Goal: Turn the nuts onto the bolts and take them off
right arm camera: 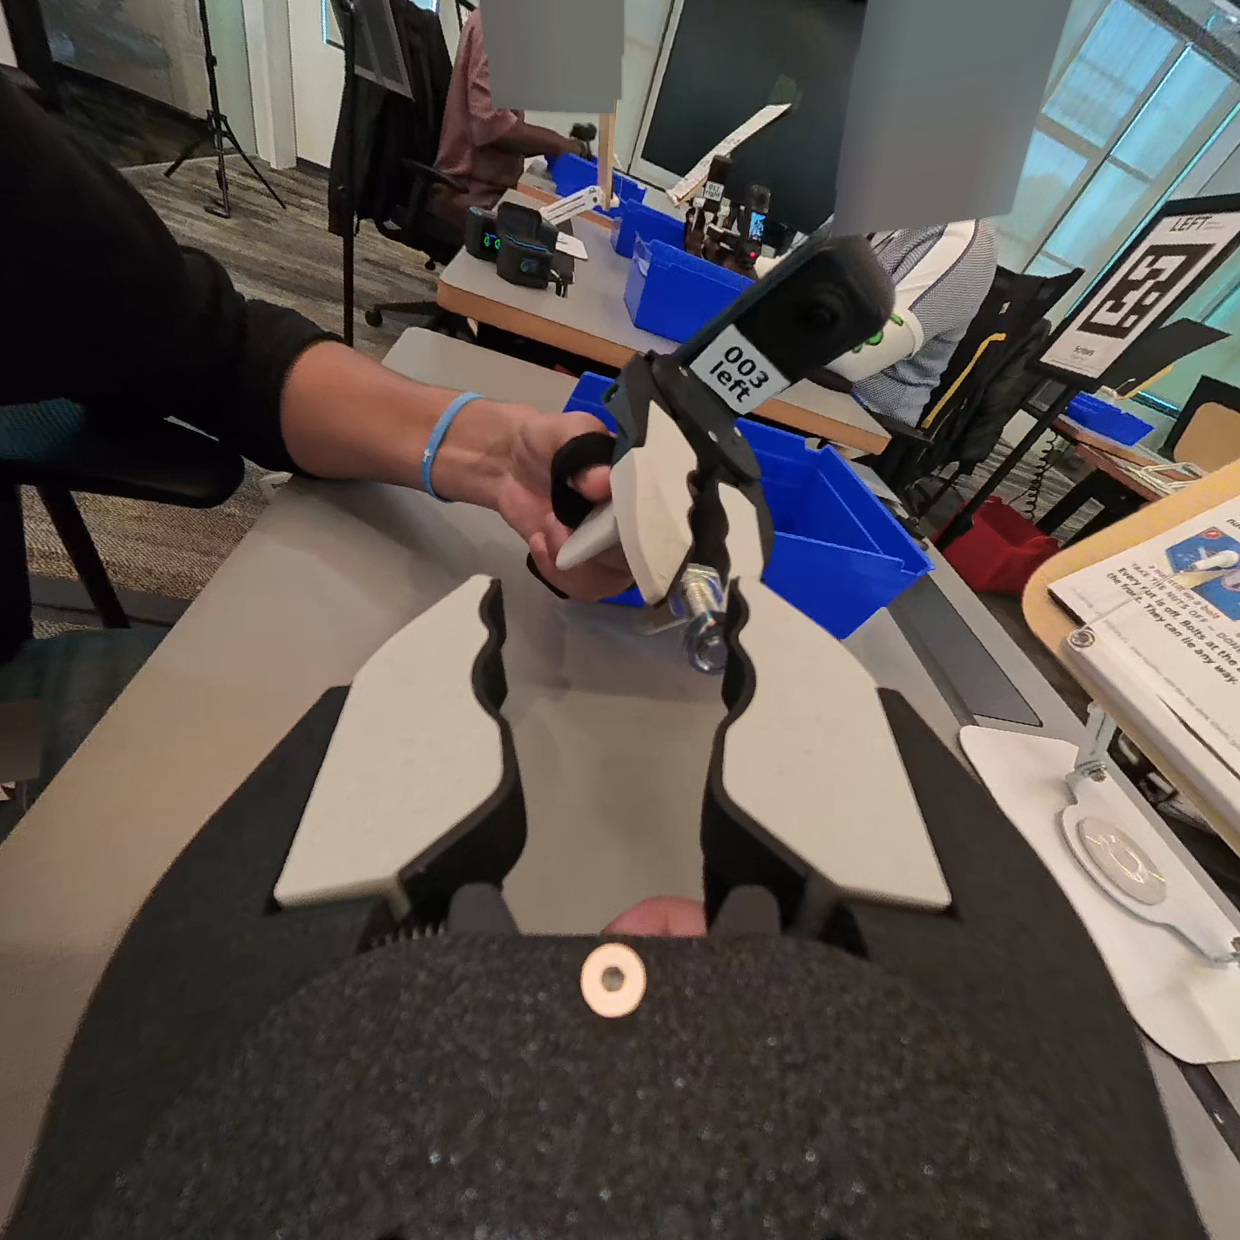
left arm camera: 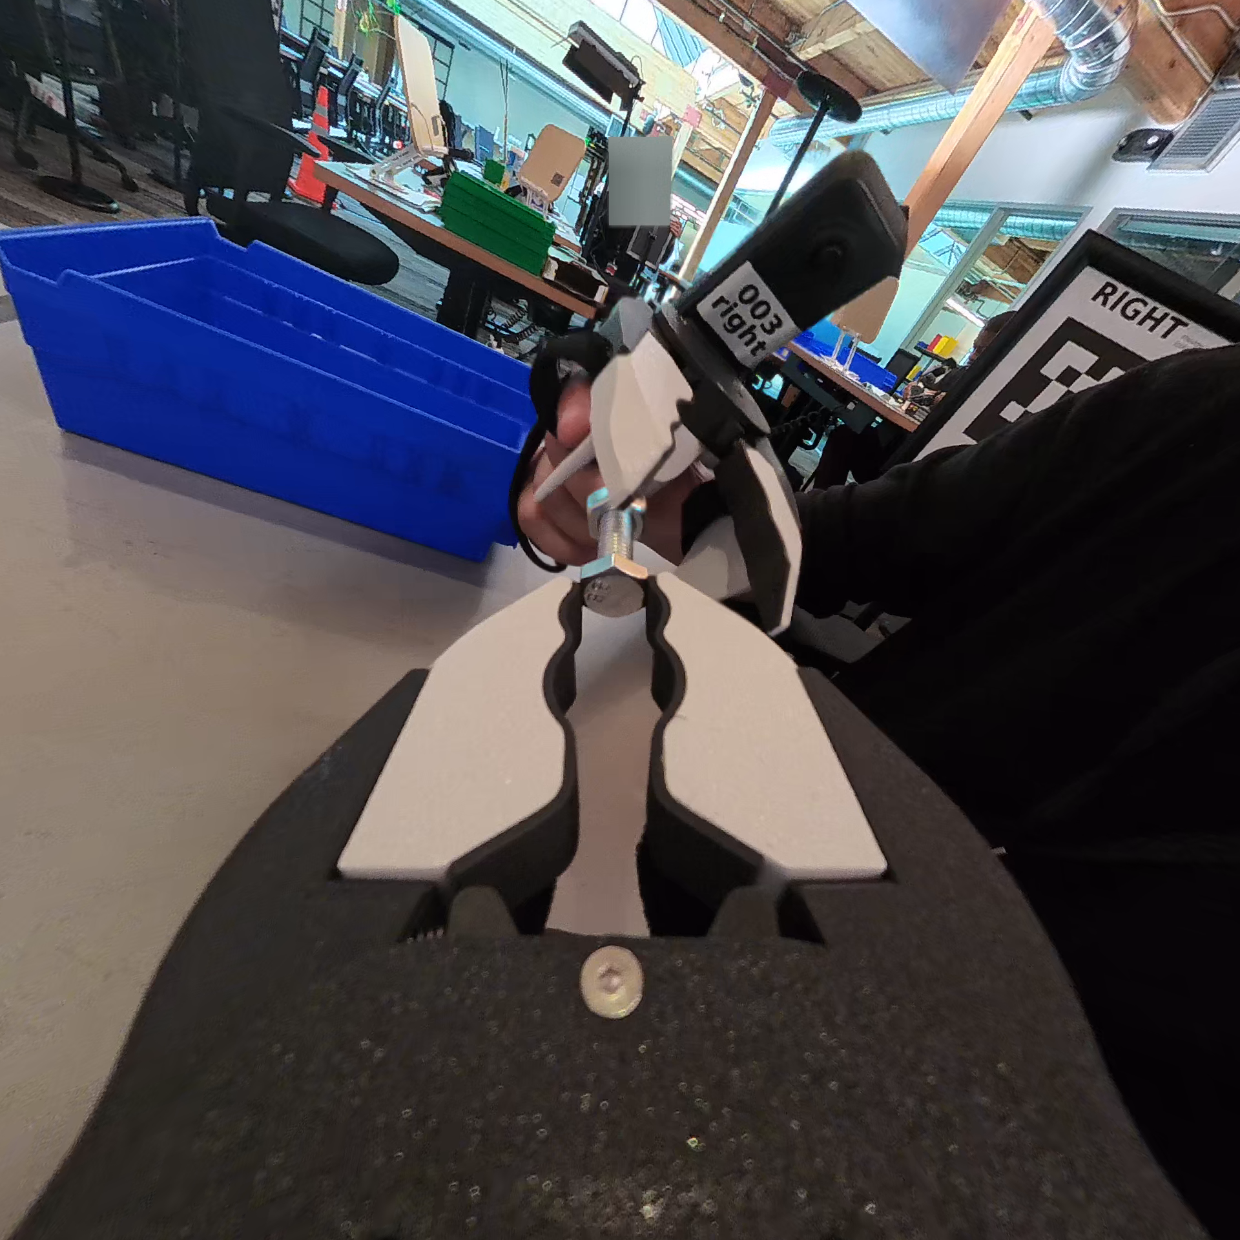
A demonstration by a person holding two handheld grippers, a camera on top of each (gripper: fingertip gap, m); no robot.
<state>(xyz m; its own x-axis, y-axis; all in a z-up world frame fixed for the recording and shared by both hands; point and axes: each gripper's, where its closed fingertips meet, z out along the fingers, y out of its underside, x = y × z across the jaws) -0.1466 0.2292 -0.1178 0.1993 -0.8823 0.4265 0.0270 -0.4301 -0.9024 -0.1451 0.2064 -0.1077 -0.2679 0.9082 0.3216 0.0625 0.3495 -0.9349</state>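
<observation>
One bolt (left arm camera: 612, 537) is in play, its hex head clamped in the tips of the left gripper (left arm camera: 612, 590) above the table (left arm camera: 168, 671). One nut (left arm camera: 614, 502) sits near the bolt's far end, beside the right gripper (right arm camera: 614, 617) (jaws spread wide, unclamped). One blue bin (left arm camera: 268, 396) stands beyond the bolt, with bare tabletop between.

An open-plan lab workspace: desks (right arm camera: 577, 302), blue parts bins (left arm camera: 268, 396), tripods (right arm camera: 218, 134), exposed ceiling ducts (left arm camera: 973, 100).

Left tool (left arm camera: 612, 597) clamped, right tool (right arm camera: 614, 627) agape
</observation>
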